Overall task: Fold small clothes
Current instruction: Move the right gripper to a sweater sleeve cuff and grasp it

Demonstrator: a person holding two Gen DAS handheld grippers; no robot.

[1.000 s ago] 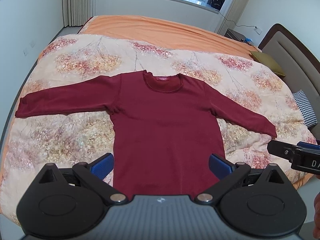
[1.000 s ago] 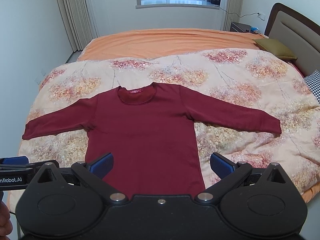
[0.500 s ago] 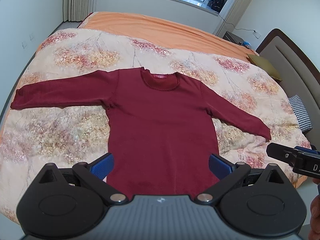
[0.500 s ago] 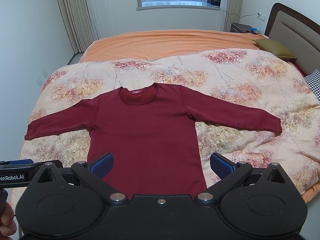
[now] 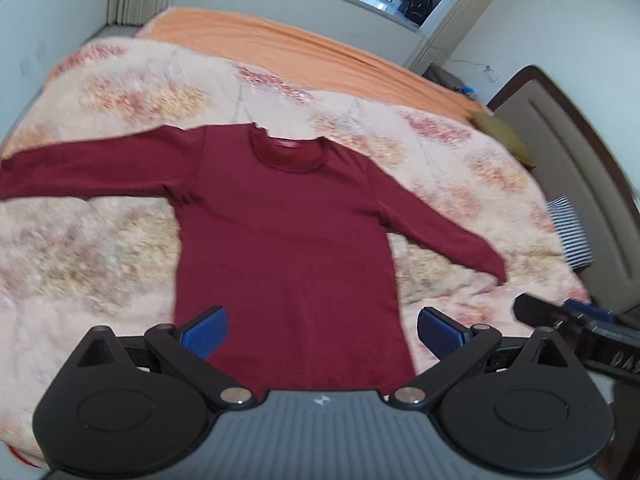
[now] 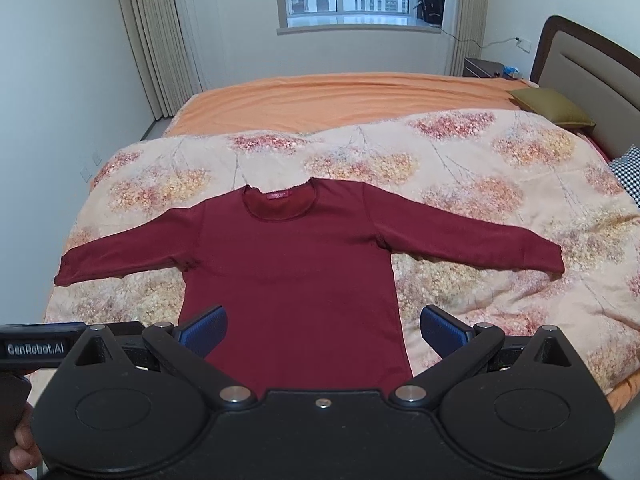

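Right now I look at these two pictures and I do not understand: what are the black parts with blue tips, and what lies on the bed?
They are two hand-held grippers, one in each of a person's hands, each carrying a camera that looks along its fingers. One picture is from the left gripper, the other from the right gripper. Both are open and hold nothing. A dark red long-sleeved shirt lies flat, sleeves spread, on a floral quilt over an orange sheet. Folding has not started.

Black grippers [image 6: 323, 330], blue-padded jaws, "GenRobot.AI" marking.
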